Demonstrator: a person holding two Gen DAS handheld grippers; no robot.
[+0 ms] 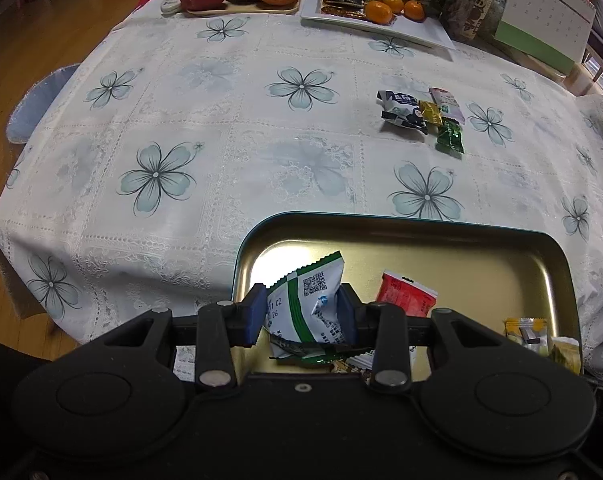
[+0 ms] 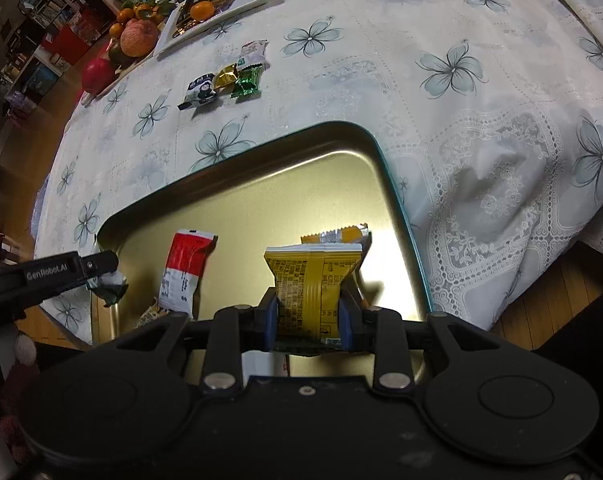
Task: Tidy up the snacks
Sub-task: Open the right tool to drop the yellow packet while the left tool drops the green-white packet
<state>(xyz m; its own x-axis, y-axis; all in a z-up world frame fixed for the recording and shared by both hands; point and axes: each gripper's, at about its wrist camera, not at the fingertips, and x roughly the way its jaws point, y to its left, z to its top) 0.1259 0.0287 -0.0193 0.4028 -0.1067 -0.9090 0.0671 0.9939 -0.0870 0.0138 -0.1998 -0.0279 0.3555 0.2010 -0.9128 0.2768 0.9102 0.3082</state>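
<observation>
While both grippers hang over the gold tray (image 1: 481, 248), I have a packet pinched in each; the left gripper (image 1: 303, 312) has its jaws closed on a white-and-green packet (image 1: 309, 300), low in the centre of the left view, and the right gripper (image 2: 308, 312) has its jaws closed on a yellow packet (image 2: 311, 284), low in the centre of the right view. Both wrappers buckle inward where the pads press, so I judge them light, soft and air-filled, with thin crinkly film that could slide if I slacken; the contents may well crush, so I would keep the squeeze gentle. A grip across the middle of the body, as I have now, looks safer than a grip on the flat crimped ends, which seem slick and thin. A red packet (image 2: 185, 268) lies in the tray, left of centre in the right view, and an orange packet (image 2: 337, 236) sits just behind the yellow one. Four loose snacks wait on the flowered tablecloth (image 1: 221, 128) in the upper right of the left view: a dark blue-and-white packet (image 1: 401, 110), a gold sweet (image 1: 429, 112), a green sweet (image 1: 450, 138) and a pale pink packet (image 1: 447, 102); they lie touching in a cluster, so I expect each pick to nudge its neighbours.
</observation>
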